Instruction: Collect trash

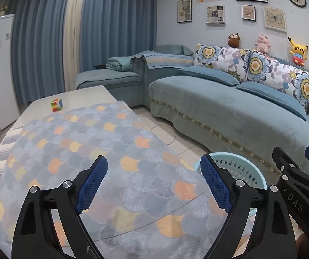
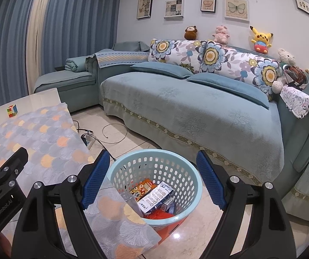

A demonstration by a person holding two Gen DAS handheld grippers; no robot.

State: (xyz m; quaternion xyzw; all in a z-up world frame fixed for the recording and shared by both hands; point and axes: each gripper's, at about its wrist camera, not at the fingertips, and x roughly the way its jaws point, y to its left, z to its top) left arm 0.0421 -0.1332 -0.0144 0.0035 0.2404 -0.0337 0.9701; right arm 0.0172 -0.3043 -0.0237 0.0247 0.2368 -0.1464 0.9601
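Observation:
A light blue perforated basket (image 2: 154,168) stands on the floor beside the table, holding several cartons and wrappers (image 2: 154,196). My right gripper (image 2: 152,179) hovers over it, open, with nothing between its blue pads. In the left wrist view the basket (image 1: 238,168) shows partly behind the right finger. My left gripper (image 1: 154,183) is open and empty above the patterned tablecloth (image 1: 102,151). The right gripper's fingers (image 1: 294,168) appear at the right edge of the left wrist view, and the left gripper's finger (image 2: 7,168) at the left edge of the right wrist view.
A colour cube (image 1: 56,105) sits on the table's bare far end (image 1: 85,95). A blue sofa (image 2: 186,112) with floral cushions runs along the right. Cables and a power strip (image 2: 87,138) lie on the tiled floor between table and sofa. A white fridge (image 1: 1,69) stands at left.

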